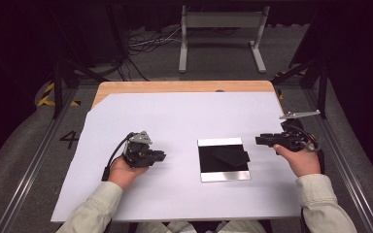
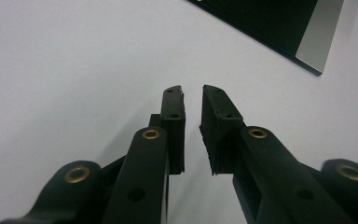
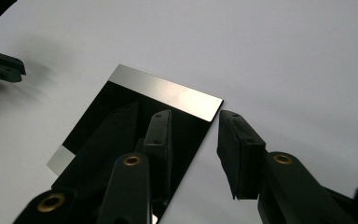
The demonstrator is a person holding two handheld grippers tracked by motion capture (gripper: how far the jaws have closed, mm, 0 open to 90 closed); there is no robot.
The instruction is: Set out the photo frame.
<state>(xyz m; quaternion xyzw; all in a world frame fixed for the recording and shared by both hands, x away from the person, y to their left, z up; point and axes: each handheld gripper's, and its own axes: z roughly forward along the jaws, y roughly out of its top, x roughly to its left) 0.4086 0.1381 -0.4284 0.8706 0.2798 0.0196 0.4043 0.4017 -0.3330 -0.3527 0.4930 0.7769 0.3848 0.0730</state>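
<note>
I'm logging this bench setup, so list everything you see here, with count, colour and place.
mirror plate: one, shiny and dark with silver bands at its near and far edges, flat on the sheet right of centre
sheet: one, white, covering most of the table
table: one, light wood, bare along its far edge
metal stand: one, grey, on the floor beyond the table
cables: several, dark and white, on the floor at the back
left gripper: one, black, over the sheet left of the plate, jaws apart, nothing between them
right gripper: one, black, right of the plate, jaws apart, nothing held
sleeves: two, pale, at the near edge
</note>
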